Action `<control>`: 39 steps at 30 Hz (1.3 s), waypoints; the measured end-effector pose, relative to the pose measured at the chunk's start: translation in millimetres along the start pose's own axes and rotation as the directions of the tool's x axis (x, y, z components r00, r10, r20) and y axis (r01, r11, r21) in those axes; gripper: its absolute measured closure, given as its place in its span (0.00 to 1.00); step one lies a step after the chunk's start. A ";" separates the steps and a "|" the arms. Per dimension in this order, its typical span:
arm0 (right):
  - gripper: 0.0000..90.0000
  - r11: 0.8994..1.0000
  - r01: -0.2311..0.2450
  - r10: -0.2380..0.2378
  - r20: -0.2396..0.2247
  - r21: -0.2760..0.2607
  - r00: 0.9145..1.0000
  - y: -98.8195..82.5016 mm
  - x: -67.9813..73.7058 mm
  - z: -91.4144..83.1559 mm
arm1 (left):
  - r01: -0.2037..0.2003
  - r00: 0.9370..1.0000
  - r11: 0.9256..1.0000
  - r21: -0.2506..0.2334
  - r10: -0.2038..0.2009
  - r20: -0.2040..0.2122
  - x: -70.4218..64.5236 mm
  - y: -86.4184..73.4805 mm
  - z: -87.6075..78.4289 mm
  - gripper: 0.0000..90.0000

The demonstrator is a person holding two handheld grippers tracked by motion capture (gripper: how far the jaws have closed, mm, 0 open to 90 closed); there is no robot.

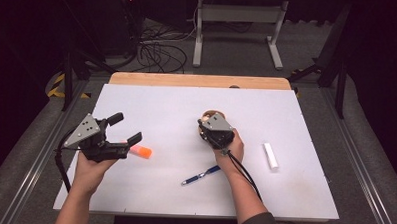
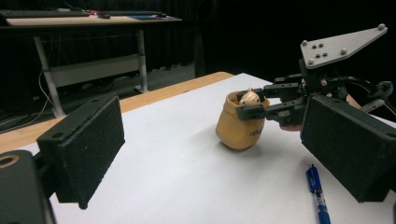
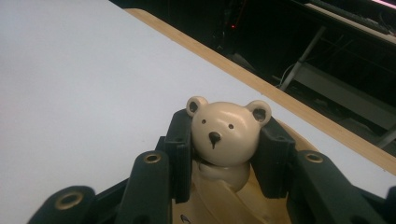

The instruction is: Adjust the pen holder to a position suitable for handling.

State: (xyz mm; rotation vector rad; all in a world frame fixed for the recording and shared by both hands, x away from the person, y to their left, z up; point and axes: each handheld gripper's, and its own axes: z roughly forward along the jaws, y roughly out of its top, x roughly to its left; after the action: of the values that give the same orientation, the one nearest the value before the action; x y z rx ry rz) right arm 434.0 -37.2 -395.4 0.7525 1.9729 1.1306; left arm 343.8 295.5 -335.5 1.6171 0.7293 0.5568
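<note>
A tan pot (image 2: 238, 128) with a small cream bear head (image 3: 226, 133) at its top stands tilted near the middle of the white table (image 1: 161, 105). My right gripper (image 3: 226, 154) is shut on the bear head, with one black pad (image 3: 180, 154) pressed against each side of it. From above, that gripper (image 1: 209, 125) covers most of the pot (image 1: 214, 114). My left gripper (image 1: 126, 129) is held at the left above the table, jaws wide open with nothing between them. It faces the pot, and an orange block (image 1: 141, 151) lies just beside it.
A blue pen (image 1: 200, 175) lies on the table near the right forearm, also in the left gripper view (image 2: 317, 193). A white cylinder (image 1: 270, 155) lies to the right. A wooden strip (image 1: 197, 81) borders the far edge; a metal stand (image 1: 237, 23) and cables sit beyond.
</note>
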 end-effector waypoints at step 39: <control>0.64 1.000 0.013 -0.014 -0.117 -0.005 0.993 -8.9 31.1 -16.0 | -0.004 1.000 1.000 0.017 0.004 0.010 -0.7 -3.1 2.7 0.08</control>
State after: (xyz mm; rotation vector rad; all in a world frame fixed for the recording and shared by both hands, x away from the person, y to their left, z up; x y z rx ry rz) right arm 402.3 -24.5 -407.0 0.6833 2.0687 1.1944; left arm 344.8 293.4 -339.0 1.6359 0.7251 0.5460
